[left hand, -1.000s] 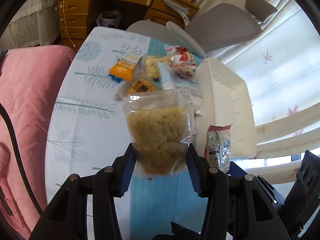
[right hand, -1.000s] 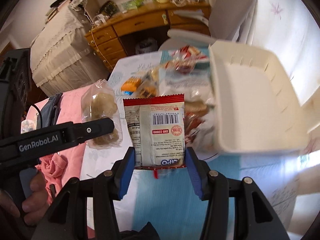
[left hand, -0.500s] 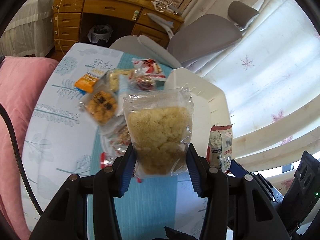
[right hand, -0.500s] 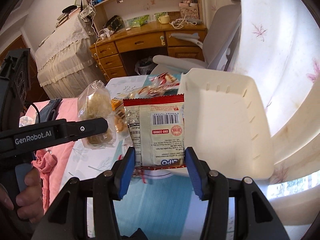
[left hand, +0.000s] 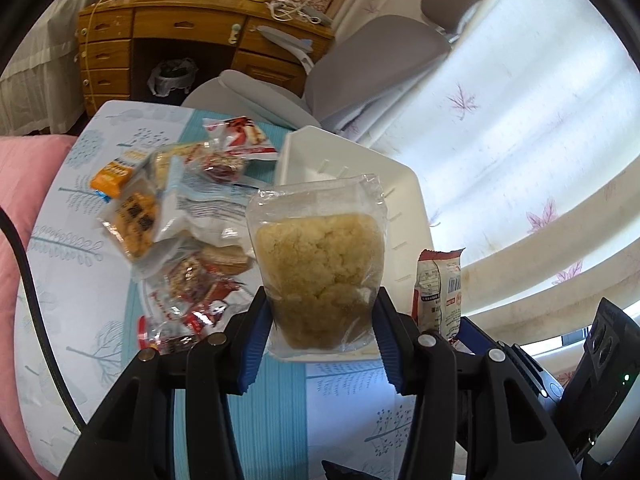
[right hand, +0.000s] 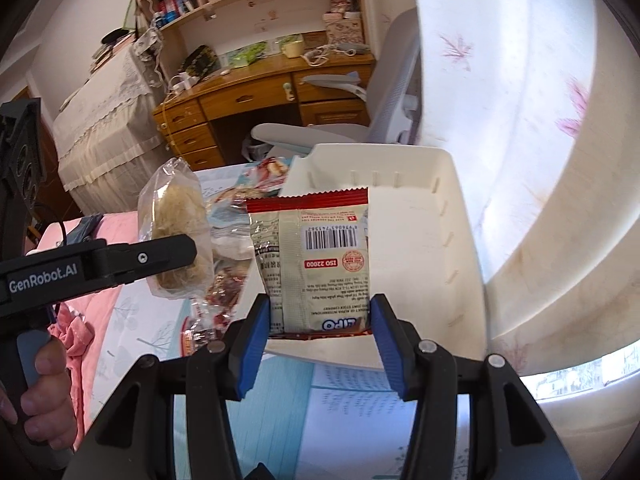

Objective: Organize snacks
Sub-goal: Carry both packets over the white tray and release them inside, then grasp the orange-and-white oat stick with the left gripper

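My left gripper [left hand: 320,320] is shut on a clear bag of pale crumbly snack [left hand: 320,272], held upright in front of the near edge of the white bin [left hand: 348,152]. My right gripper [right hand: 320,320] is shut on a beige packet with a red top and a barcode [right hand: 316,264], held over the near wall of the same white bin [right hand: 452,220]. In the right wrist view the left gripper [right hand: 176,252] and its clear bag [right hand: 176,236] sit to the left. The beige packet [left hand: 440,292] shows at the right of the left wrist view.
A pile of loose snack packs [left hand: 176,220] lies on the patterned tablecloth [left hand: 80,280] left of the bin. A grey office chair [left hand: 360,60] and a wooden desk [left hand: 180,40] stand behind the table. Curtains [left hand: 520,120] hang to the right, pink bedding [left hand: 16,184] to the left.
Both grippers have travelled forward over the table with their packets; the white bin and snack pile have come closer and lower in both views.
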`<state>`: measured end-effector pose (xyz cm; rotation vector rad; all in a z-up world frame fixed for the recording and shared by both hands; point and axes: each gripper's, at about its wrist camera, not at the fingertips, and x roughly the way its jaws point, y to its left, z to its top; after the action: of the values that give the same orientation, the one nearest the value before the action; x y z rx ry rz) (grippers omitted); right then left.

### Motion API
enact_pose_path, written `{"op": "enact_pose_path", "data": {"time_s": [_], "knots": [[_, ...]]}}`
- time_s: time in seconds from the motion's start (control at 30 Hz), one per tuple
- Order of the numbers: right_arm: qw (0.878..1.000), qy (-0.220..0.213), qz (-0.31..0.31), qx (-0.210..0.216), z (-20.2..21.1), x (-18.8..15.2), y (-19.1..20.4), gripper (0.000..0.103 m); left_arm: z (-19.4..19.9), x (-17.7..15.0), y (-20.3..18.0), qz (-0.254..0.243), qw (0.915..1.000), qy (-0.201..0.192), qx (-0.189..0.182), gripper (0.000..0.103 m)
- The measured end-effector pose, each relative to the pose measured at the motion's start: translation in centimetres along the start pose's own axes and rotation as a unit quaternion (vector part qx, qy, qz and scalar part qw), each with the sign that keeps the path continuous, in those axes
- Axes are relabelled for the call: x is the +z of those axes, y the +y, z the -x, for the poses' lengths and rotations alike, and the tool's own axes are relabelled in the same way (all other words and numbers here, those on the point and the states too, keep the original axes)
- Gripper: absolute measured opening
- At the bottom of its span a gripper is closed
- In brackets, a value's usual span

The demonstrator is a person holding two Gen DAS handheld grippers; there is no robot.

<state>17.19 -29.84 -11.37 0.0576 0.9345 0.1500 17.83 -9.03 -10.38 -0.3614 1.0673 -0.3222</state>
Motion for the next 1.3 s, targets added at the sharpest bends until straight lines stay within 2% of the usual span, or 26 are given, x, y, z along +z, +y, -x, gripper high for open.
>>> {"op": "enact_pose_path", "data": {"time_s": [0.2,0.23,0.27,0.33,0.4,0.47,0.57,0.93,1.3], "knots": [[1.000,0.008,-0.016,-0.014,-0.4,-0.2,-2.2,0.052,-1.6,-0.1,-2.1,-0.016,0.9997,0.009,-0.013,0.048],[1.000,0.009,-0.020,-0.019,-0.4,-0.2,-2.5,0.052,-1.9,-0.2,-2.5,-0.022,0.9996,0.011,-0.011,0.053],[0.999,0.014,-0.024,-0.024,-0.6,-0.2,-2.7,0.052,-2.0,-0.2,-2.7,-0.026,0.9996,0.012,-0.009,0.066],[0.999,0.027,-0.031,-0.025,-1.1,-0.3,-3.2,0.053,-2.0,-0.2,-3.1,-0.025,0.9996,0.001,0.008,0.081],[0.998,0.039,-0.040,-0.023,-1.4,-0.5,-3.6,0.055,-1.9,-0.3,-3.3,-0.024,0.9996,-0.007,0.011,0.081],[0.998,0.043,-0.047,-0.022,-1.4,-0.6,-3.9,0.066,-1.8,-0.2,-3.3,-0.024,0.9996,-0.005,0.017,0.082],[0.997,0.044,-0.056,-0.017,-1.3,-0.8,-4.2,0.072,-1.8,-0.3,-3.0,-0.016,0.9995,0.000,0.027,0.082],[0.995,0.063,-0.077,-0.001,-1.7,-1.0,-3.3,0.072,-0.1,-1.5,-0.2,0.038,0.9978,0.008,0.055,0.082],[0.994,0.077,-0.075,0.018,-2.1,-1.4,0.3,0.072,2.7,-2.6,4.0,0.053,0.9953,0.008,0.081,0.082]]}}
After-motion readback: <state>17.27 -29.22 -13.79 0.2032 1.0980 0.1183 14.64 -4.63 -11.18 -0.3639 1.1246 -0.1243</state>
